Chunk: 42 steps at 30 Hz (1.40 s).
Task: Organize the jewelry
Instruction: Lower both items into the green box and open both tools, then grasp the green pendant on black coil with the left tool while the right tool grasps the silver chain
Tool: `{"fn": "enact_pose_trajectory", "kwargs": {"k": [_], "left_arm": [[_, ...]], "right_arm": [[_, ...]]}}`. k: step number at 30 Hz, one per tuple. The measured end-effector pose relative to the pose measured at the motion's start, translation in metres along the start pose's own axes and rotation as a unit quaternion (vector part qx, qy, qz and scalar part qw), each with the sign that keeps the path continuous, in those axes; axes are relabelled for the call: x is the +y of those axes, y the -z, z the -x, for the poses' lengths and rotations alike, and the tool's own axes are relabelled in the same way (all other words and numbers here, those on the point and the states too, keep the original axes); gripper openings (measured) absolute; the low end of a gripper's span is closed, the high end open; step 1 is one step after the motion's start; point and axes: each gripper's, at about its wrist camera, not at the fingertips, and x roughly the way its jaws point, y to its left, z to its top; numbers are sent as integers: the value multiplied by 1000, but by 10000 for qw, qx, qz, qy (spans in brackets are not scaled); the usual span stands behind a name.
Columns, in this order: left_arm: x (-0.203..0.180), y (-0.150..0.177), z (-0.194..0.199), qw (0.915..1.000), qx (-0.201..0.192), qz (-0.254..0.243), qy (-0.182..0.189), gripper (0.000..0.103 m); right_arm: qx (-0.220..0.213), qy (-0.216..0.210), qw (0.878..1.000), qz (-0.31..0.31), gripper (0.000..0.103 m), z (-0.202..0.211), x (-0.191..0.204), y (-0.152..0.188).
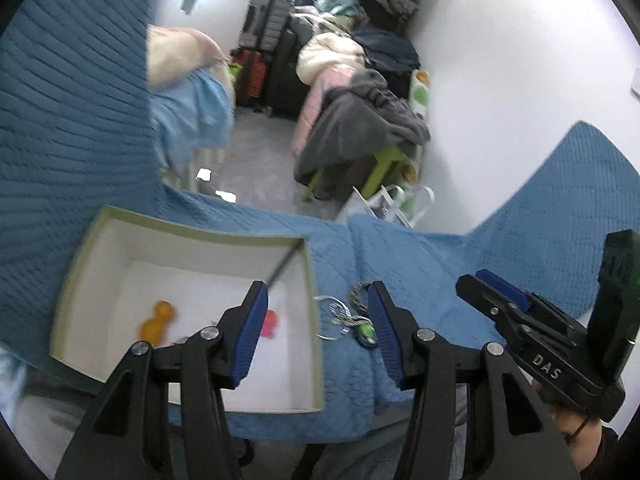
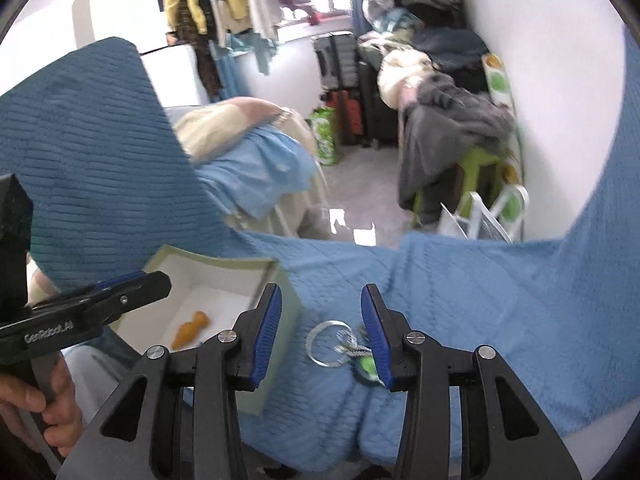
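An open pale green box [image 1: 200, 236] with a white inside sits on the blue quilt [image 1: 460, 272]. It holds an orange bead piece [image 1: 157, 320] and a pink piece [image 1: 270, 324]. Right of the box lies a small pile of jewelry [image 1: 348, 316]: a silver bangle, a braided cord and a green charm. My left gripper [image 1: 318, 300] is open and empty above the box's right wall. My right gripper [image 2: 321, 304] is open and empty above the jewelry pile [image 2: 344, 344]. The box [image 2: 276, 320] and the orange piece [image 2: 190, 330] also show in the right wrist view.
Beyond the quilt's far edge is grey floor [image 1: 256, 168] with paper scraps. A green stool heaped with grey clothes [image 1: 360, 128], suitcases [image 1: 268, 52] and a white bag [image 1: 384, 204] stand against the white wall. A darker blue cushion [image 1: 72, 100] rises at left.
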Motion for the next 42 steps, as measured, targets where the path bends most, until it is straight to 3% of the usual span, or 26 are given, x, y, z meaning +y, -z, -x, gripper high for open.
{"fn": "enact_pose_trajectory", "kwargs": {"k": [5, 12, 18, 25, 31, 37, 40, 42], "left_arm": [[-16, 12, -23, 9998, 173, -67, 99, 51], [-34, 27, -44, 9989, 350, -242, 204, 35], [-48, 39, -66, 9970, 593, -388, 305, 22], [-54, 50, -86, 9951, 845, -379, 358, 21], [-54, 55, -105, 9936, 1059, -215, 344, 21], [-57, 58, -120, 9928, 1161, -108, 258, 21], [-57, 62, -128, 9918, 1247, -22, 264, 21], [-59, 65, -133, 9913, 1291, 43, 235, 21]], "right_arm": [[174, 127, 9996, -173, 38, -10, -31, 20], [608, 121, 9970, -465, 28, -41, -70, 56], [918, -172, 9944, -497, 27, -77, -88, 80], [1089, -470, 9918, -485, 27, -108, -91, 83], [1358, -213, 9901, -270, 28, -131, -93, 88], [1364, 18, 9904, 215, 27, -135, -81, 93], [1386, 13, 9900, 258, 13, -134, -79, 95], [1405, -76, 9900, 143, 9, -133, -81, 95]]}}
